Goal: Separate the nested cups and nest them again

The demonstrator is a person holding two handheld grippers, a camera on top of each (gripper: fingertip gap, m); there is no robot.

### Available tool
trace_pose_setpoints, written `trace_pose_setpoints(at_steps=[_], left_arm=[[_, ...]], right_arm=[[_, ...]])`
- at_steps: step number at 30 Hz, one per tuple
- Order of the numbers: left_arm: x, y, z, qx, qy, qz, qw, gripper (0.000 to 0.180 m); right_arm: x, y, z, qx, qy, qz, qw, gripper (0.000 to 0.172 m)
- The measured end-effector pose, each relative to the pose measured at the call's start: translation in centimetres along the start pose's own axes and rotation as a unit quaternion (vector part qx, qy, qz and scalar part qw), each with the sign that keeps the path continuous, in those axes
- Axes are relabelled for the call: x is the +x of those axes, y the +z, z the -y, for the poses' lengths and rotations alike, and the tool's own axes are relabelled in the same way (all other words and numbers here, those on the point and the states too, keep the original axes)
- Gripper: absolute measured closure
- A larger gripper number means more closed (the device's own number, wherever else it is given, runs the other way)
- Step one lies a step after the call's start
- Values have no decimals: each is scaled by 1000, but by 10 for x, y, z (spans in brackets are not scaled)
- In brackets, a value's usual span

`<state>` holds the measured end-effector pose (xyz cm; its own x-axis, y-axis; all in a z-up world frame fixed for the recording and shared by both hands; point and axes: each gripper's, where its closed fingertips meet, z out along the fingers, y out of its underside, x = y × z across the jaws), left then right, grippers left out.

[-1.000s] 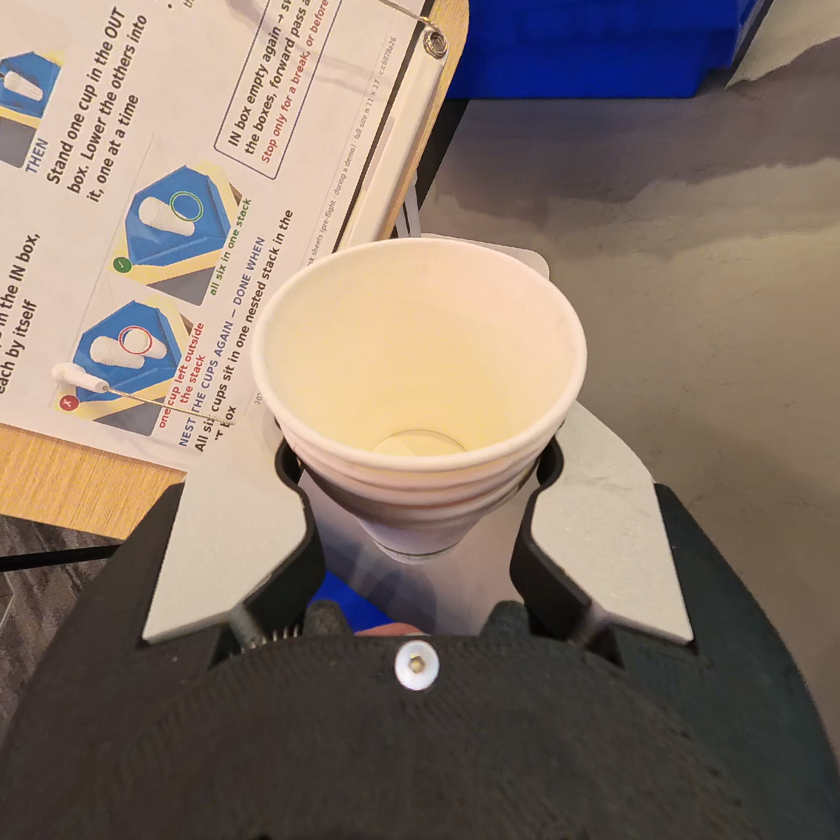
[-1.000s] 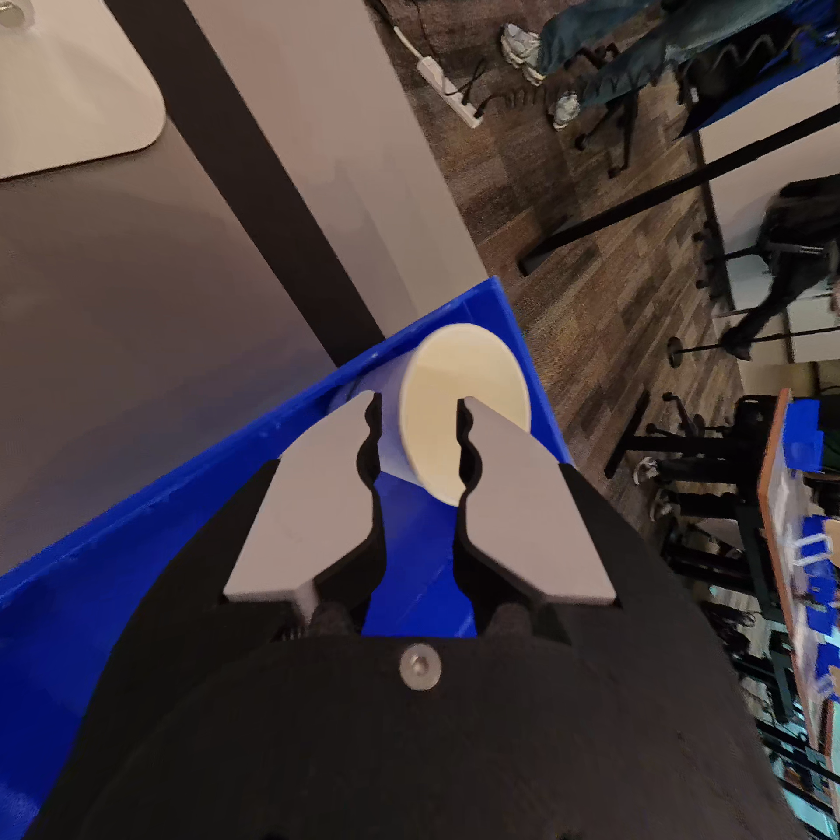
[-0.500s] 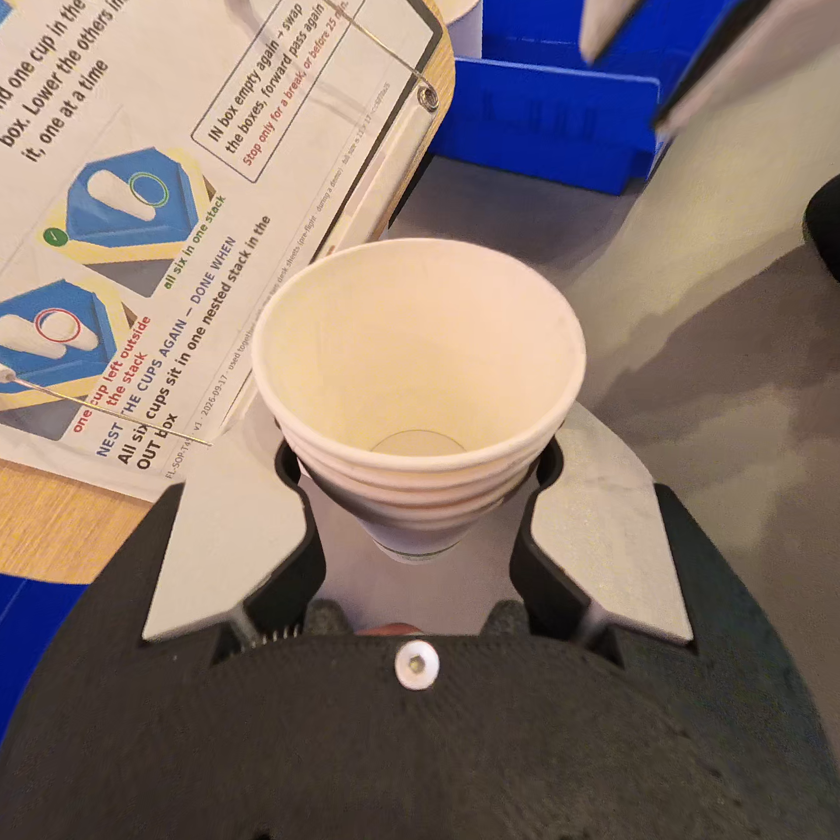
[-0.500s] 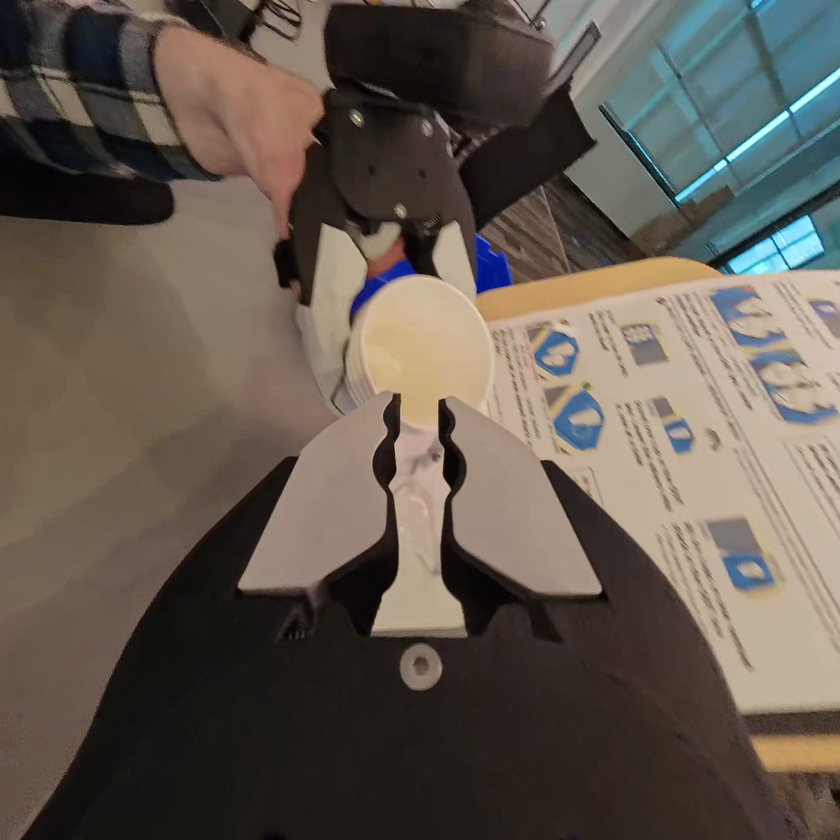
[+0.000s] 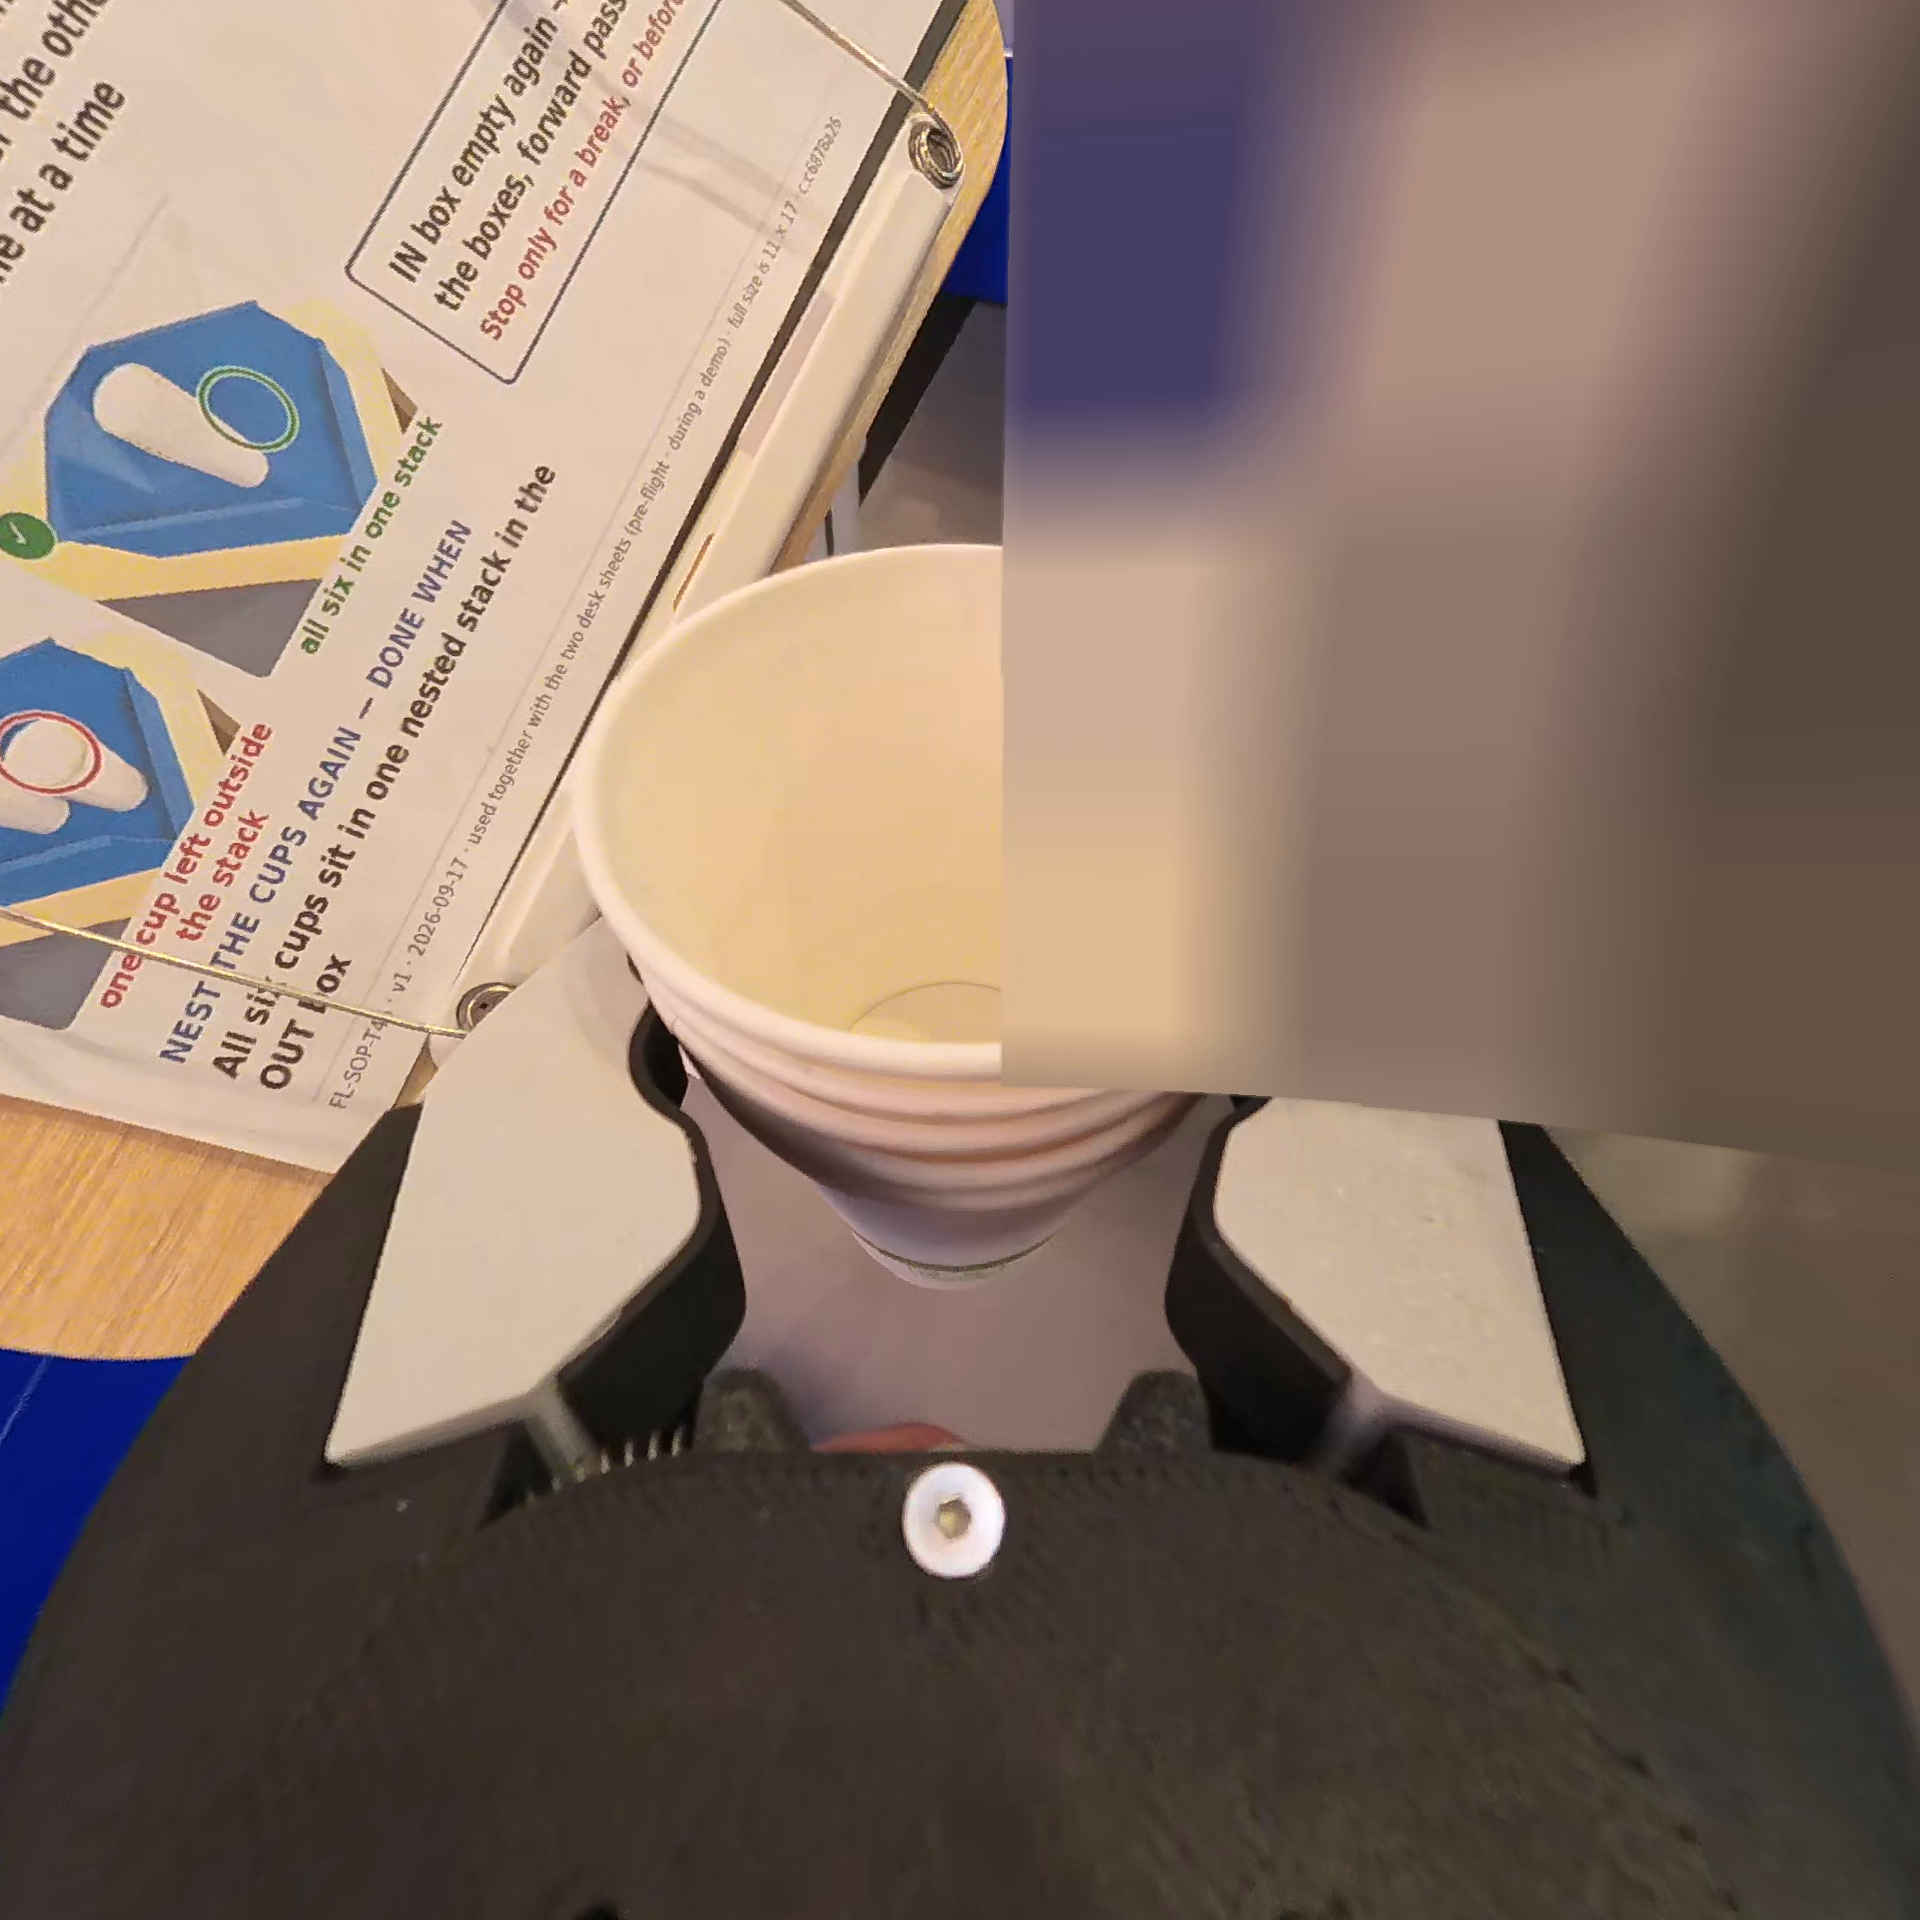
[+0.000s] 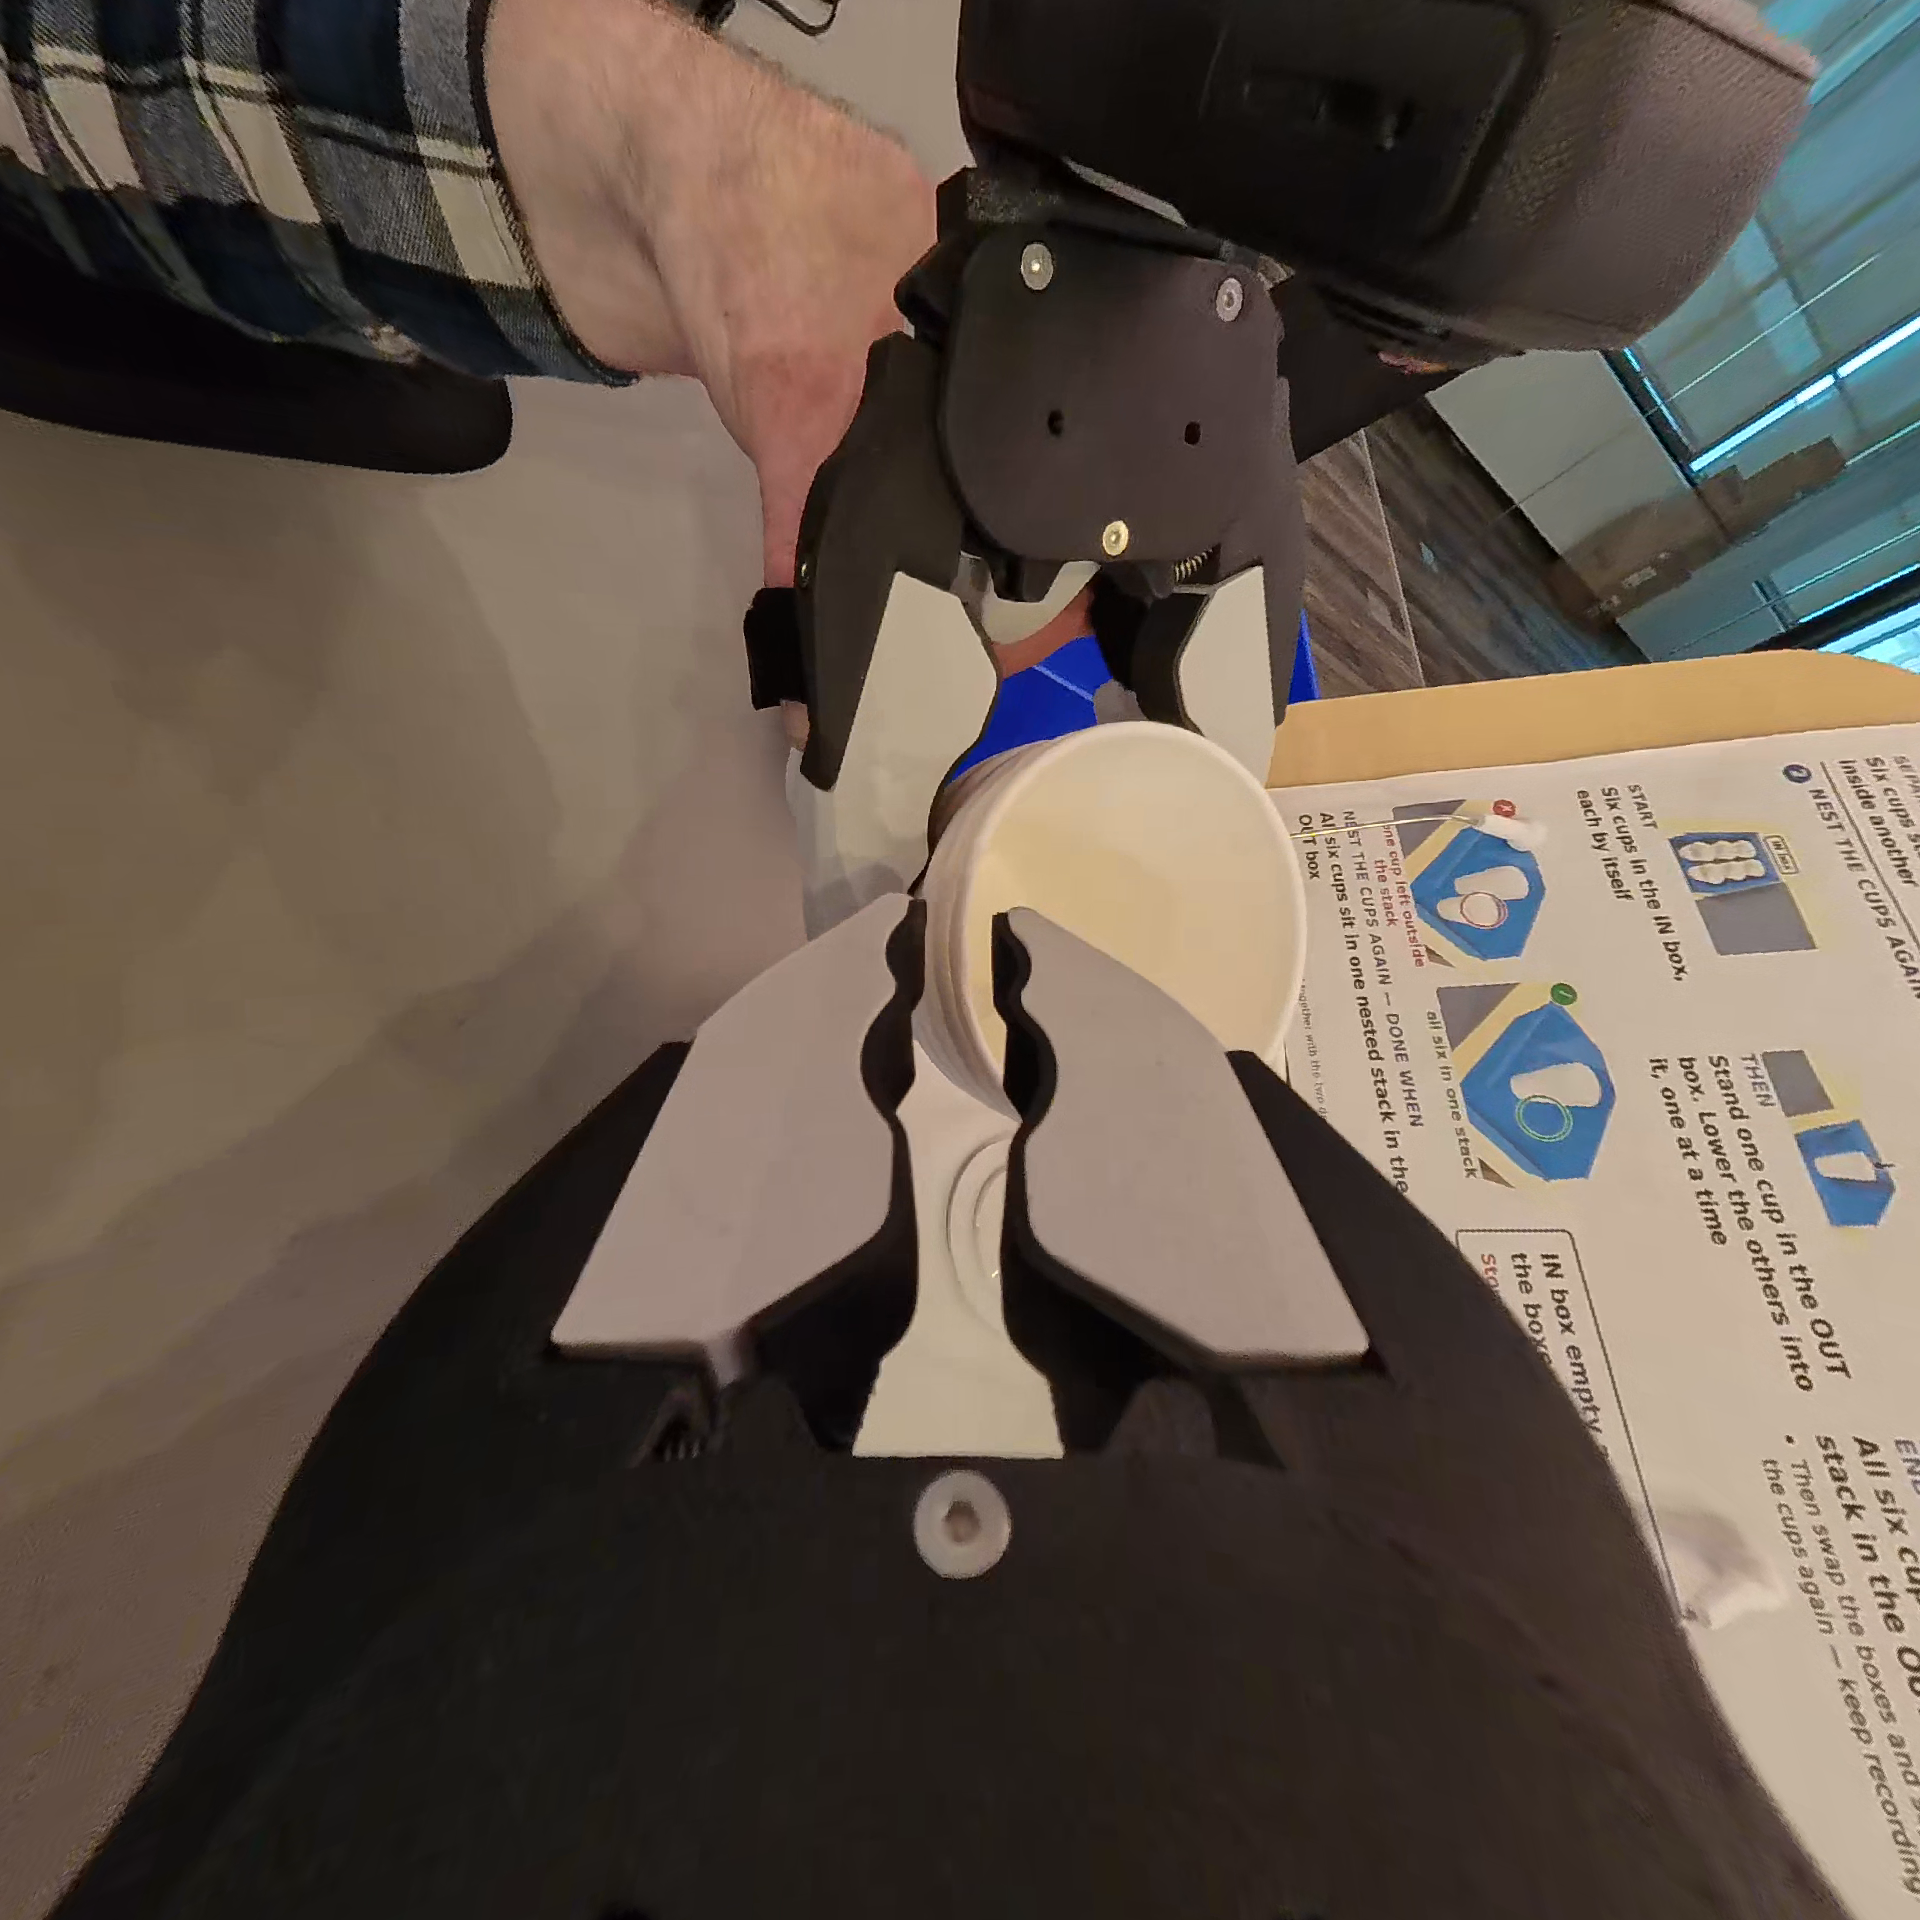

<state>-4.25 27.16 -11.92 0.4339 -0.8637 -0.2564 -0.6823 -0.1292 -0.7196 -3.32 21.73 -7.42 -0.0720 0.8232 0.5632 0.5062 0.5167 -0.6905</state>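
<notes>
Nested white cups clamped in left gripper, right gripper pinching stack's near rim, one finger inside, one outside, above worktop.

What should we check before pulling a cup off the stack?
1. Left gripper holds the cup stack: ok, its fingers clamp the lower part.
2. Stack's open mouth faces the right gripper: ok.
3. Right gripper straddles the rim: ok, one finger outside and one inside the top cup.
4. Only the top cup's rim lies between the right fingers: not ok, several rims sit there.
5. Right fingers press on the rims: cannot tell.
6. Room to pull away over the table: ok, that side looks bare.
</notes>
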Motion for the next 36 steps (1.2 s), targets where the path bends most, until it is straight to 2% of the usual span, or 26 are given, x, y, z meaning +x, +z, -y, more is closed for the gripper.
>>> trace_pose_setpoints(at_steps=[16, 36], left_arm=[[3, 1, -1, -10, 17, 5, 1000, 77], [4, 1, 0, -4, 21, 7, 1000, 77]], right_arm=[[-6, 7, -3, 2, 7, 14, 1000, 169], [-4, 1, 2, 13, 10, 13, 1000, 169]])
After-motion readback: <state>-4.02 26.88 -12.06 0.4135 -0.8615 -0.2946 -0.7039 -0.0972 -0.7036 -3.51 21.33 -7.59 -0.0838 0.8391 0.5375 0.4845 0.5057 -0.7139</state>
